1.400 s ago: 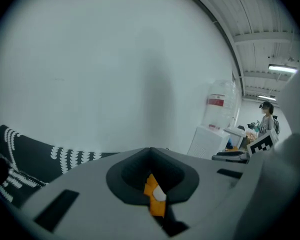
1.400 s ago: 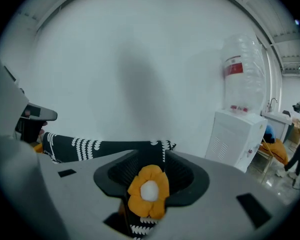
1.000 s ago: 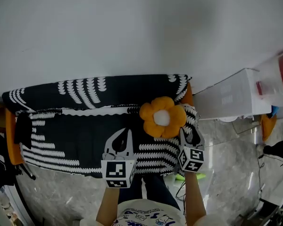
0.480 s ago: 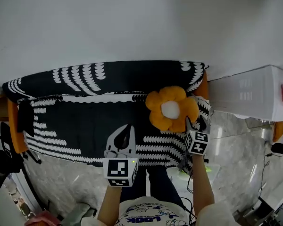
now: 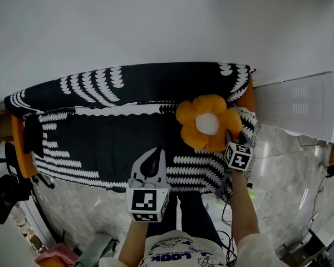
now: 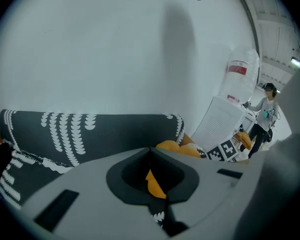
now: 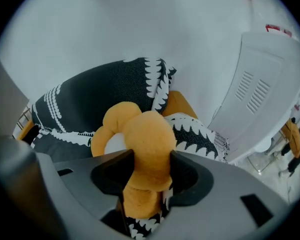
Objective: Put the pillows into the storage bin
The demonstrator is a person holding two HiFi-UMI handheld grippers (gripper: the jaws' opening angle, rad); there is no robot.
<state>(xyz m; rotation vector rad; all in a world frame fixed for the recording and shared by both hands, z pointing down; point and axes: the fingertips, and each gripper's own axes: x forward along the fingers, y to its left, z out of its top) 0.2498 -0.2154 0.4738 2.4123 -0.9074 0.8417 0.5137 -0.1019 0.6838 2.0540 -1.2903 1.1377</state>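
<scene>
The orange flower pillow [image 5: 207, 124] with its white centre lies at the right end of the sofa [image 5: 100, 149], on the seat and up against the backrest, next to the orange armrest that shows past the black-and-white cover. One petal on the pillow's front right side, the side away from the sofa's backrest, sits between the jaws of the right gripper [image 5: 234, 138]. The jaws have just been closing, and in the right gripper view both dark pads press into the petal, pinching the plush narrow where it passes between them. The left gripper [image 5: 155, 153] hovers over the front edge of the sofa's seat, near its middle and well apart from the pillow. Its jaw tips meet with nothing held; the orange seen through the hollow behind them is the pillow farther off. Just past the sofa's right end stands a white vented cabinet [image 5: 300, 107], and pale marbled floor [image 5: 284, 171] runs along the sofa's front.
</scene>
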